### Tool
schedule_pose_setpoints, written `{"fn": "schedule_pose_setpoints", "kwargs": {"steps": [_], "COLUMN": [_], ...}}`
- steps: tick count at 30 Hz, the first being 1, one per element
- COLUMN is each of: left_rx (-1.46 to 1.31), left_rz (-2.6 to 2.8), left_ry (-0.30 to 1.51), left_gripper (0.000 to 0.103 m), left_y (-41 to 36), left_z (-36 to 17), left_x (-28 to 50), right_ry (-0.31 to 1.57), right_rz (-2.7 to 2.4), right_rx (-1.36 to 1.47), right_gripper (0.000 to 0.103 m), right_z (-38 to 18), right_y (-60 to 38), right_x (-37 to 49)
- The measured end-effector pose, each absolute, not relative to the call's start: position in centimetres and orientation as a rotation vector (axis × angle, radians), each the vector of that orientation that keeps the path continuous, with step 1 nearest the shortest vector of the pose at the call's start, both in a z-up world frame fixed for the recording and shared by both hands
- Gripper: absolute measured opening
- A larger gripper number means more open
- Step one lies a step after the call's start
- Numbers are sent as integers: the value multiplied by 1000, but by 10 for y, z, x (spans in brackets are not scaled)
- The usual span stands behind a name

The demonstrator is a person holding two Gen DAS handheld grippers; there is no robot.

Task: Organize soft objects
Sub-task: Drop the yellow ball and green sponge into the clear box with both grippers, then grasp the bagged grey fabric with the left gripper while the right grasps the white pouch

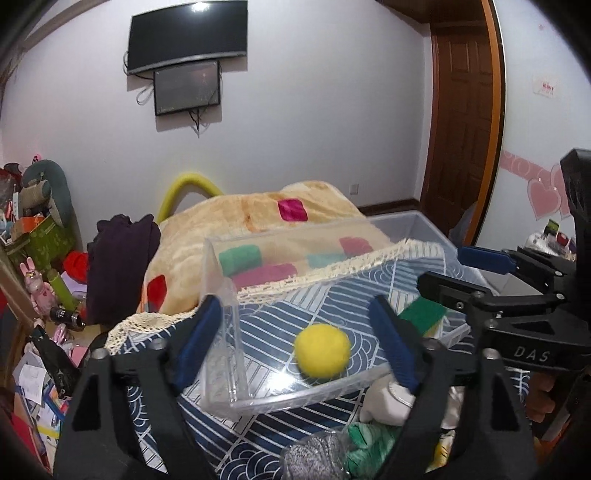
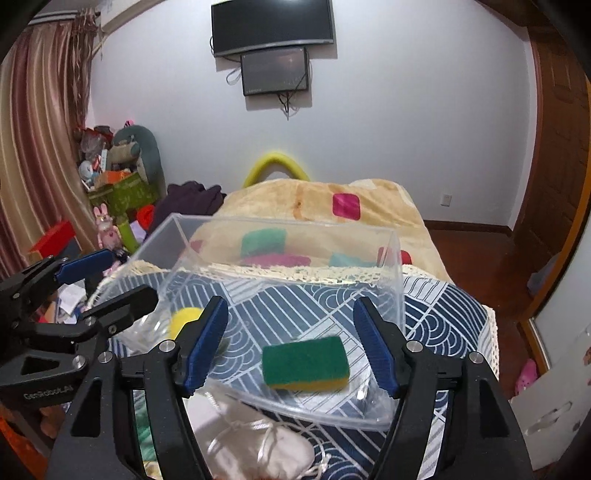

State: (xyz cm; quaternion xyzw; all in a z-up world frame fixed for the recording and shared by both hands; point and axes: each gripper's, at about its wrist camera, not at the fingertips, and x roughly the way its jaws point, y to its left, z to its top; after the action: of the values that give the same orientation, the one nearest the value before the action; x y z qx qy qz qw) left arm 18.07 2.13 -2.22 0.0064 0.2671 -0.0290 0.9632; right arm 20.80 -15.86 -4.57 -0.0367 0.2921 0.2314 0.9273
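A clear plastic box stands on a blue patterned cloth. A yellow pom-pom ball lies in its left part. A green and yellow sponge lies in its right part. My left gripper is open and empty above the ball. My right gripper is open and empty above the sponge. A white drawstring pouch lies in front of the box. A grey knitted piece and a green cloth lie near it.
The blue patterned cloth covers the near end of a bed with a tan blanket. Cluttered toys and boxes stand at the left. A wooden door is at the right. Two screens hang on the far wall.
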Motion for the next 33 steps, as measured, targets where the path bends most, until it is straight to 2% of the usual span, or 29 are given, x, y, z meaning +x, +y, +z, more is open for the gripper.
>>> {"fn": "schedule_pose_setpoints", "kwargs": {"steps": [2,5,15,24,33], "left_rx": [0,-7,9,-17,-68], "left_rz": [-54,-48,-30,2,-43], "left_ry": [523,513,556,669,703], "left_gripper": [98,101,102,102,102], "left_y": [24,26,30,48,52], "left_z": [-17,-14,-44,-93,-116], "left_x": [173,162,126,123,118], "right_ry": [584,544,507,589,685], "right_rz": [477,487,497,497,517], "right_rx": [-65,-57,-74,-114,-113], "right_gripper": [75,78,81,81,80], "right_z": [-41,-31,-34,-70,-102], "right_y": [-163,-166,-177,-169,-162], "right_x": [203,189,153,147,155]}}
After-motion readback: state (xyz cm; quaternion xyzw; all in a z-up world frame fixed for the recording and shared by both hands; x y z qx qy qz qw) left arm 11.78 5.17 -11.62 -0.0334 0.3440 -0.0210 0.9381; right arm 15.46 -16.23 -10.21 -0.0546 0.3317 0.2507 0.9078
